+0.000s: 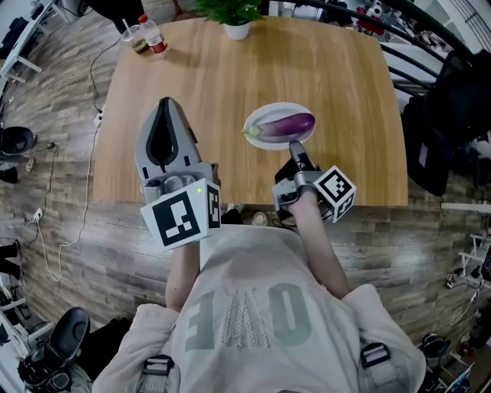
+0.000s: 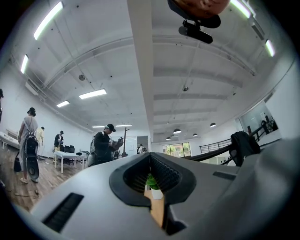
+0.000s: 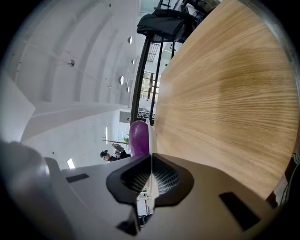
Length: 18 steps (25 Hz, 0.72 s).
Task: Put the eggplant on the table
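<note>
A purple eggplant lies on a white plate in the middle of the wooden table. My right gripper is at the plate's near edge, jaws shut on the rim. In the right gripper view the thin white plate rim runs in between the closed jaws of the right gripper, with the eggplant just beyond. My left gripper hovers over the table to the left of the plate, shut and empty. The left gripper points up and across the room.
A potted plant stands at the table's far edge; a bottle and a cup stand at the far left corner. A dark jacket hangs right of the table. Several people stand across the room.
</note>
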Available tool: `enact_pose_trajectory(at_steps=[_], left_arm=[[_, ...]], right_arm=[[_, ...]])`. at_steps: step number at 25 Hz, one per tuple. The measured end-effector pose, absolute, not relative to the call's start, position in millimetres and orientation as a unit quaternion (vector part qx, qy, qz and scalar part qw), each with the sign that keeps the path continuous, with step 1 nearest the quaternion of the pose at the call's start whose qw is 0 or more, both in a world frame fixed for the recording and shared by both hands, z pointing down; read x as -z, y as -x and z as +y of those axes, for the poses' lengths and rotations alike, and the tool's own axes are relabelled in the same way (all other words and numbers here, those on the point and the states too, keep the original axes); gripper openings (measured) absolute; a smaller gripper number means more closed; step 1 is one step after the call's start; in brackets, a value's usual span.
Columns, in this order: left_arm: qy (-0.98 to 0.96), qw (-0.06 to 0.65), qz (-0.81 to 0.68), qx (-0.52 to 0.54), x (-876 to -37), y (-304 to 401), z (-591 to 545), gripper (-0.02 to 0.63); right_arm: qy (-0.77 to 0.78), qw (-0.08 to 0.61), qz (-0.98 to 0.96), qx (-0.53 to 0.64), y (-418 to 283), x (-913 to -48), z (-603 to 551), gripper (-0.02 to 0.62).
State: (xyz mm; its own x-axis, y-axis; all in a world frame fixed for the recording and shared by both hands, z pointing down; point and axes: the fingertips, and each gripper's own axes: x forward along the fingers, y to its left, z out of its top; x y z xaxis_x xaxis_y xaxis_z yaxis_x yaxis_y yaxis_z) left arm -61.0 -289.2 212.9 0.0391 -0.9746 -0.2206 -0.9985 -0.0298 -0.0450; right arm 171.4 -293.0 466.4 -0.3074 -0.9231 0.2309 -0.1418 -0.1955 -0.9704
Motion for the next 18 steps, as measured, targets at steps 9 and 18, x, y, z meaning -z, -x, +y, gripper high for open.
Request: enact_pose_trajectory(at_steps=[9, 18], left_arm=[[0.732, 0.082, 0.673, -0.067, -217.0, 70.1, -320.6, 0.009], [0.738, 0.073, 0.668, -0.066, -225.8, 85.0, -330.2, 0.009]], right_arm=[[0.492, 0.316, 0.534, 0.610, -151.4, -478.6, -302.6, 0.025], [0.500, 0.317, 0.522, 0.614, -139.2, -494.4, -310.1, 0.025]])
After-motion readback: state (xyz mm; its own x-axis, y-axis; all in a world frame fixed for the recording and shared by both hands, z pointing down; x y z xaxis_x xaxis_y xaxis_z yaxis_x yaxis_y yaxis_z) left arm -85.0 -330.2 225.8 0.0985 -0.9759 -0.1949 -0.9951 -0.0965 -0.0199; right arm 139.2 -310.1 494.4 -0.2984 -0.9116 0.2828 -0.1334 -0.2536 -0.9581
